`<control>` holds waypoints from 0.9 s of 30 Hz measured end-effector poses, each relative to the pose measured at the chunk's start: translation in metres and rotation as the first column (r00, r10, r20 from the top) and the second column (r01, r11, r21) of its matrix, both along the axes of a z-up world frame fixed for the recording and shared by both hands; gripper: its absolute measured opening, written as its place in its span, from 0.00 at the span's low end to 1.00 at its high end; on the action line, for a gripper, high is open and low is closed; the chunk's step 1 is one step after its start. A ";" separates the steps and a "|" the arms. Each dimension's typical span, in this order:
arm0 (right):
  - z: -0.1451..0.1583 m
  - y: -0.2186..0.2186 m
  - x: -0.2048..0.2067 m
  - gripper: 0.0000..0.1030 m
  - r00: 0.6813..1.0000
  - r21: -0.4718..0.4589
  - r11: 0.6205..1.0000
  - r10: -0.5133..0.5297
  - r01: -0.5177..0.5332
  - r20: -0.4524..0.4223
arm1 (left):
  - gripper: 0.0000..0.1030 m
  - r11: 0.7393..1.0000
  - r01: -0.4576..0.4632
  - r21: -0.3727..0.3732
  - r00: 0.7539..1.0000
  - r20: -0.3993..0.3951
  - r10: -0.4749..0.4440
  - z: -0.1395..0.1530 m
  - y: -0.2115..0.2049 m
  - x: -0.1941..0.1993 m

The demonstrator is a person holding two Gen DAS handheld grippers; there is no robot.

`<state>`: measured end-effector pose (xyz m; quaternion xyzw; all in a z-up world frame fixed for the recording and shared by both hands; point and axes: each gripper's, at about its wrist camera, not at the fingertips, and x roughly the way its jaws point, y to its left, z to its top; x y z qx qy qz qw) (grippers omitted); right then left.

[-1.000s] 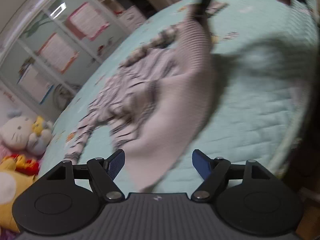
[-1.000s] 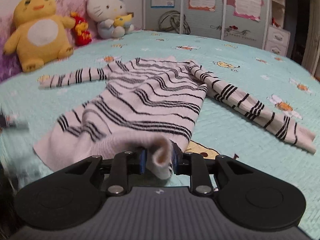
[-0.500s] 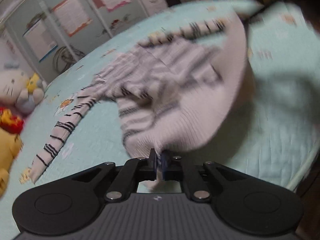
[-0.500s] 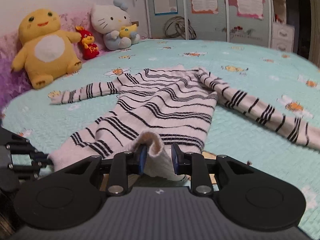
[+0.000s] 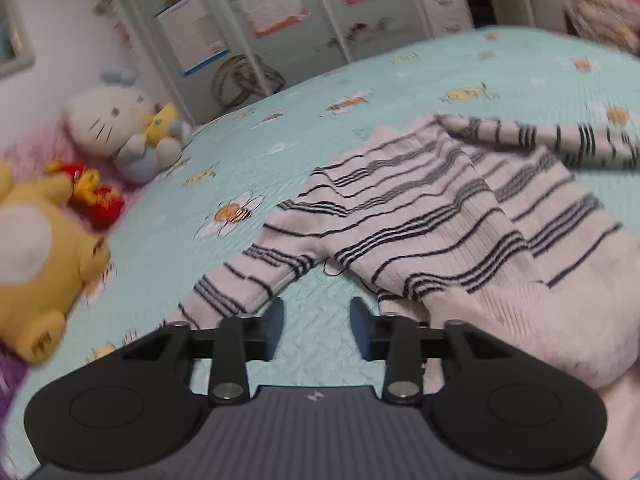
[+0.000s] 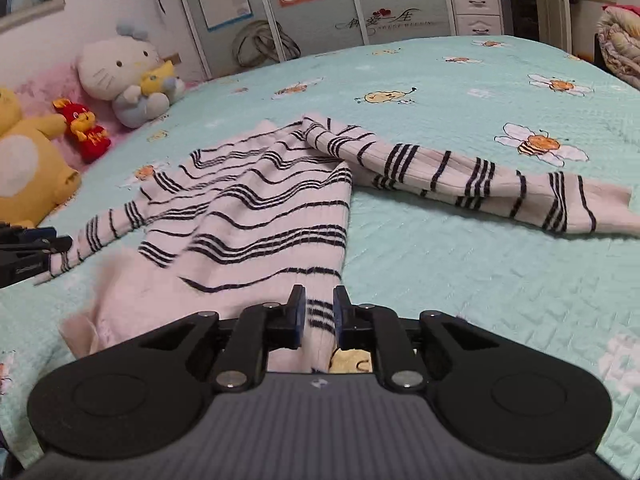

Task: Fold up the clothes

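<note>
Covering the whole field of both views, a bed with a mint-green quilted bedspread (image 6: 460, 240) printed with bees and daisies. On it, toward the near edge, one cream sweater with black stripes (image 6: 256, 216), lying flat with its body partly folded over; one sleeve (image 6: 472, 176) reaches out across the spread to the right in the right wrist view, the other sleeve (image 5: 244, 284) trails toward the plush toys. Along the far left edge of the bed, against the wall: a yellow plush bear (image 6: 24, 168), a white cat plush (image 6: 120, 76) holding a small yellow figure, a small red plush (image 6: 84, 128) between them. Beyond the far edge, pale cabinet doors (image 6: 304, 4) with posters. Right gripper (image 6: 319, 312): jaws nearly together, closing a little further just now, pinching the sweater's hem between the blue pads. Left gripper (image 5: 316, 328): jaws parted, just reopened, only bare bedspread between them, the trailing sleeve just ahead.
</note>
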<state>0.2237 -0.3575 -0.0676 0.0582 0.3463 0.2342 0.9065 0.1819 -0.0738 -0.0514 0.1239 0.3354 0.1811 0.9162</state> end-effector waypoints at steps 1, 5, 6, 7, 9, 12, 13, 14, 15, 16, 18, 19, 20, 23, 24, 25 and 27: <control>0.000 -0.005 -0.006 0.26 1.000 0.005 1.000 -0.010 0.010 0.008 | 0.45 1.000 -0.002 -0.031 1.000 0.017 0.003 0.002 0.003 -0.012; 0.002 -0.020 -0.029 0.32 0.999 0.047 0.998 -0.033 0.032 0.006 | 0.56 0.980 -0.030 -0.195 0.999 0.022 0.035 -0.001 0.009 -0.061; 0.003 -0.021 -0.036 0.32 1.000 0.081 0.996 -0.021 0.022 -0.008 | 0.56 0.968 -0.035 -0.247 0.999 0.014 0.040 -0.005 0.009 -0.071; 0.003 -0.021 -0.044 0.34 1.000 0.112 0.994 -0.004 0.005 -0.016 | 0.56 0.954 -0.031 -0.300 0.999 0.012 0.037 -0.007 0.007 -0.078; 0.004 -0.017 -0.059 0.41 0.999 0.141 0.990 0.025 -0.021 -0.029 | 0.56 0.917 -0.024 -0.399 0.999 0.009 0.031 -0.012 0.003 -0.093; 0.002 -0.010 -0.072 0.46 0.997 0.170 0.985 0.024 -0.011 -0.072 | 0.58 0.901 0.004 -0.434 1.000 0.017 0.003 -0.012 -0.023 -0.096; 0.003 -0.007 -0.074 0.46 0.996 0.170 0.985 0.019 -0.005 -0.082 | 0.60 0.904 0.016 -0.427 1.000 0.023 -0.007 -0.012 -0.034 -0.092; 0.003 -0.003 -0.076 0.47 0.997 0.162 0.987 0.018 -0.005 -0.081 | 0.62 0.907 0.029 -0.421 0.999 0.029 -0.018 -0.012 -0.045 -0.089; 0.003 0.003 -0.079 0.48 0.997 0.148 0.989 0.020 -0.009 -0.074 | 0.65 0.909 0.041 -0.414 0.999 0.035 -0.029 -0.012 -0.055 -0.085; 0.004 0.009 -0.081 0.51 0.997 0.133 0.991 0.022 -0.013 -0.068 | 0.69 0.914 0.050 -0.403 0.999 0.039 -0.037 -0.014 -0.065 -0.079; 0.004 0.021 -0.087 0.60 0.998 0.105 0.994 0.027 -0.021 -0.055 | 0.70 0.928 0.035 -0.371 0.999 0.043 -0.021 -0.019 -0.082 -0.071; 0.004 0.028 -0.089 0.64 0.998 0.091 0.995 0.035 -0.030 -0.050 | 0.70 0.931 0.022 -0.363 0.999 0.038 -0.009 -0.023 -0.086 -0.068; 0.002 0.035 -0.092 0.64 0.998 0.074 0.996 0.048 -0.044 -0.045 | 0.70 0.934 0.005 -0.358 1.000 0.023 0.004 -0.029 -0.090 -0.064; -0.005 0.058 -0.098 0.65 0.998 -0.006 0.998 0.059 -0.059 -0.011 | 0.70 0.948 -0.080 -0.308 0.997 -0.014 0.080 -0.046 -0.086 -0.056; -0.008 0.063 -0.096 0.65 0.999 -0.038 0.998 0.049 -0.049 -0.003 | 0.70 0.945 -0.103 -0.312 0.995 -0.033 0.097 -0.051 -0.080 -0.053; -0.011 0.067 -0.093 0.65 0.999 -0.066 0.997 0.033 -0.033 -0.002 | 0.70 0.940 -0.125 -0.317 0.992 -0.052 0.114 -0.057 -0.075 -0.051; -0.017 0.071 -0.085 0.65 1.000 -0.121 0.993 -0.005 0.006 0.004 | 0.69 0.926 -0.165 -0.340 0.986 -0.082 0.145 -0.065 -0.060 -0.050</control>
